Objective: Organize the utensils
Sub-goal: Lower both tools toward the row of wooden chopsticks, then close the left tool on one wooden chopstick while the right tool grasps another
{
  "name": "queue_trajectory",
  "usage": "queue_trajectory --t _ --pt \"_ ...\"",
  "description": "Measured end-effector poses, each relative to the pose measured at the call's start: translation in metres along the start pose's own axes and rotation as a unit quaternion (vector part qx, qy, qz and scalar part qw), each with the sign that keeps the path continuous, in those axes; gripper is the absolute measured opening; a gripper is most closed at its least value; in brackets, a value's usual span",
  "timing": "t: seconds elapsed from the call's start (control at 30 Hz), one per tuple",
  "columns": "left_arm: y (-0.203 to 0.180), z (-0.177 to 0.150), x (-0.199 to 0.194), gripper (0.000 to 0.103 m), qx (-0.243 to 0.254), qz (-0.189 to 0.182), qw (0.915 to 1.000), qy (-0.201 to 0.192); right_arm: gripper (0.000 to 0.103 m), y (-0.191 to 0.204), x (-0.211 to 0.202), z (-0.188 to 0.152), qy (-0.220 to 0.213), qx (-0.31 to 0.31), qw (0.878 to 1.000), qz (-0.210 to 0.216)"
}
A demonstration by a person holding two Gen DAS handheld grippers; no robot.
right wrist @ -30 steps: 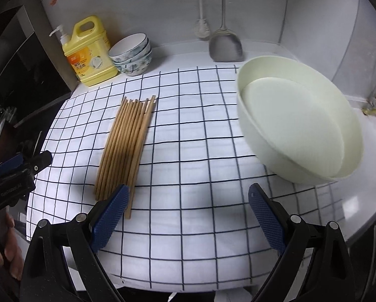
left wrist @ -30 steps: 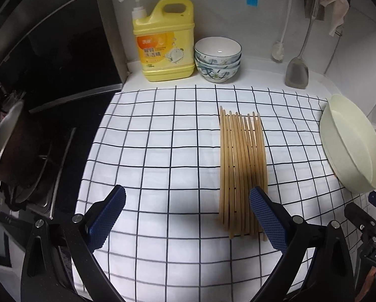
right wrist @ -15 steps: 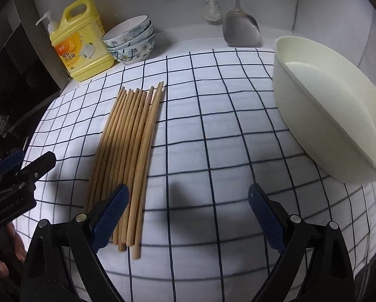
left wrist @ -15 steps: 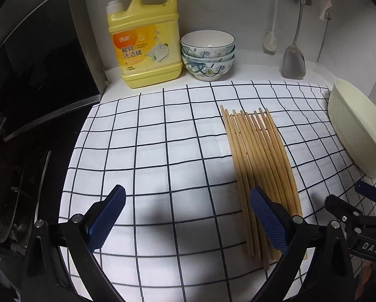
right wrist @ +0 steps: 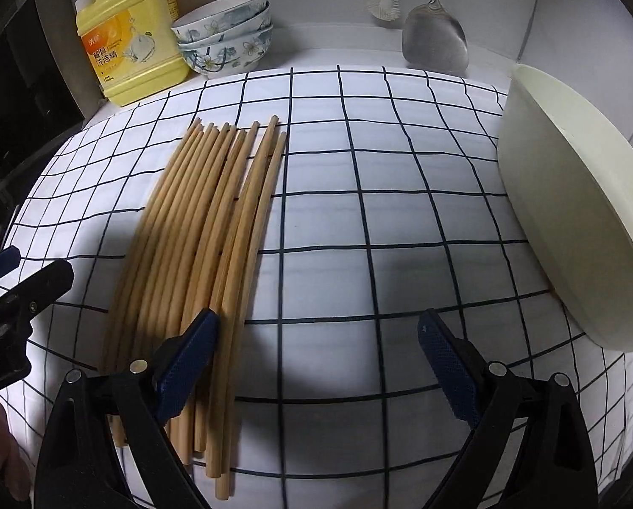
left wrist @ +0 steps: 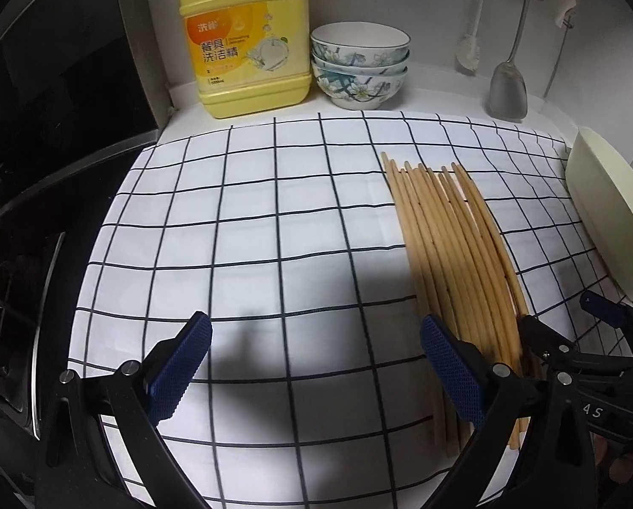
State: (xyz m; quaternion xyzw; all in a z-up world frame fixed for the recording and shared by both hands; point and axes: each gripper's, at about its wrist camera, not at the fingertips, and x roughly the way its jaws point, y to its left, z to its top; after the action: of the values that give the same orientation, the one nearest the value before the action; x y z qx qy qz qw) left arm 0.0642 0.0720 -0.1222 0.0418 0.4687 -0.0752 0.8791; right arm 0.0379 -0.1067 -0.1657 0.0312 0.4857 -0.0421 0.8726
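Chopsticks (right wrist: pixel 206 233): a flat bundle of wooden sticks lying side by side on the checked cloth (left wrist: pixel 252 220), roughly mid-counter, between the detergent bottle (left wrist: pixel 244 38) side and the cream basin (right wrist: pixel 570 220).
Long axis: runs from the near edge of the cloth toward the back wall, so it is about parallel to the fingers of both grippers.
Right gripper (right wrist: pixel 316 364): jaws spread wide, nothing held. Its left-hand pad sits over the near ends of the sticks on the right side of the bundle; most of the bundle lies left of its gap.
Left gripper (left wrist: pixel 312 369): jaws likewise released and empty. The bundle lies to its right, with the right-hand pad just at the bundle's left edge.
Nearer hand: judged to be the right one, since its pad already overlaps the sticks.
Coming move: a shift left for the right gripper would likely bring sticks into its gap; closing across the axis looks suitable.
Background: stacked bowls (right wrist: pixel 227 38) and a hanging spatula (right wrist: pixel 435 38), well apart from the bundle.
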Motion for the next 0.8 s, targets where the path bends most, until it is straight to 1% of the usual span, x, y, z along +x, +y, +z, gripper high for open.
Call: queue_trajectory --t 0.1,0.2,0.47,0.57,0.7,0.8 --pt "-0.005 0.000 0.002 0.097 0.000 -0.019 0.9998 0.002 0.091 -0.007 0.002 0.000 0.003 0.003 1.000 -0.004" --pt "-0.009 -0.001 0.008 0.097 0.000 -0.027 0.9996 0.011 0.091 -0.017 0.002 -0.003 -0.002 0.007 1.000 -0.008" --pt "-0.015 -0.004 0.020 0.097 0.002 -0.012 0.9997 0.021 0.091 -0.037 -0.003 -0.004 -0.015 0.013 1.000 -0.010" --pt "-0.015 -0.005 0.023 0.097 0.003 -0.006 0.9997 0.025 0.091 -0.042 -0.004 -0.003 -0.021 0.014 1.000 -0.019" --pt "-0.015 -0.006 0.026 0.097 0.003 -0.004 0.9996 0.026 0.090 -0.043 -0.003 -0.001 -0.027 0.004 0.999 -0.018" --pt "-0.016 -0.006 0.027 0.097 0.003 -0.007 0.9997 0.023 0.078 -0.039 -0.003 0.000 -0.028 -0.005 1.000 -0.008"
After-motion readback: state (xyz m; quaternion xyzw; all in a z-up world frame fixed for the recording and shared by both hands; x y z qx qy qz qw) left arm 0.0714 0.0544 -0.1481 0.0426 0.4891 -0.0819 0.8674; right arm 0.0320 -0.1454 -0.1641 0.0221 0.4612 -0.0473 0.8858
